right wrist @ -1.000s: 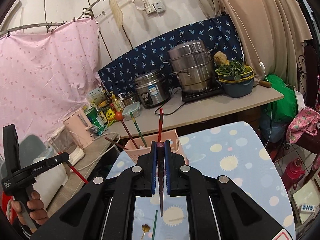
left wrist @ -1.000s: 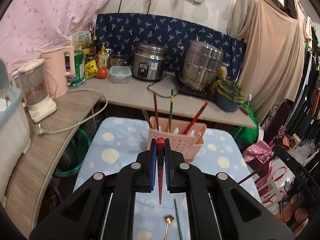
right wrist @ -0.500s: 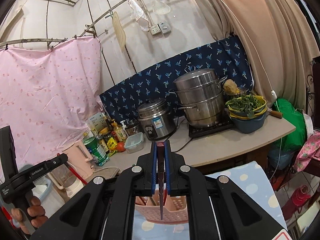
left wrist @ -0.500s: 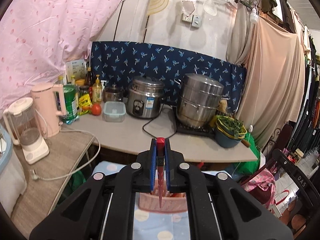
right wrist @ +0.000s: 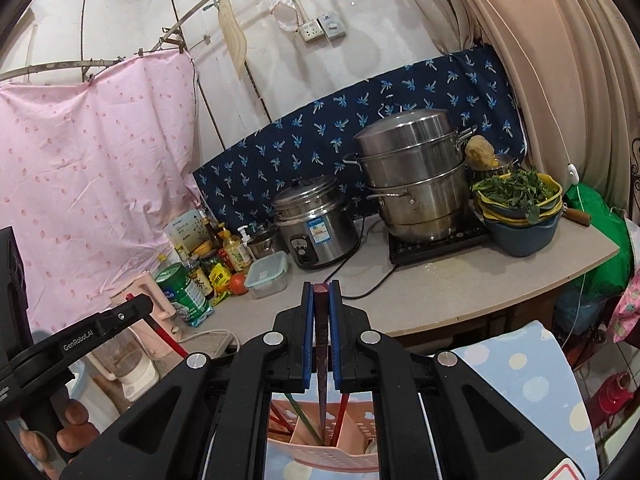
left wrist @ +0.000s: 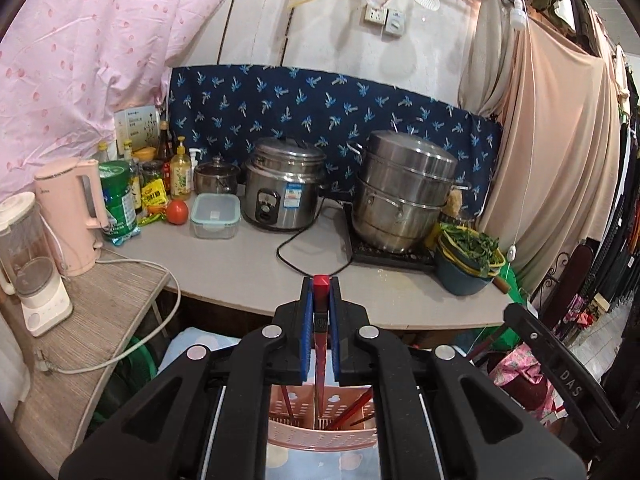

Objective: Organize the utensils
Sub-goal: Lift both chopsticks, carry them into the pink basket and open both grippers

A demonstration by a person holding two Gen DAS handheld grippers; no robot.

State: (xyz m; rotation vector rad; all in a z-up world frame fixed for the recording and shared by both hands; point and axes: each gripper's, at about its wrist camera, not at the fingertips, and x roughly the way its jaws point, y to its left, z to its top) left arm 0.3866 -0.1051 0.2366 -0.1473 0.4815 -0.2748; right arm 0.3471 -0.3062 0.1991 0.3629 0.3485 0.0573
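Red and thin, a chopstick [left wrist: 320, 344] hangs pinched in each gripper, left [left wrist: 320, 300] and right [right wrist: 321, 304], tips over the pink basket [left wrist: 320, 432], probably light, stiff and slick, so the grip near the thick top end suits.

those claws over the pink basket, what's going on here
A person is sorting chopsticks into a pink basket on a spotted cloth. The left claw is shut on a red chopstick, the right claw on a darker chopstick. Both sticks hang tip-down over the basket, which already holds several chopsticks. Neither is released yet.
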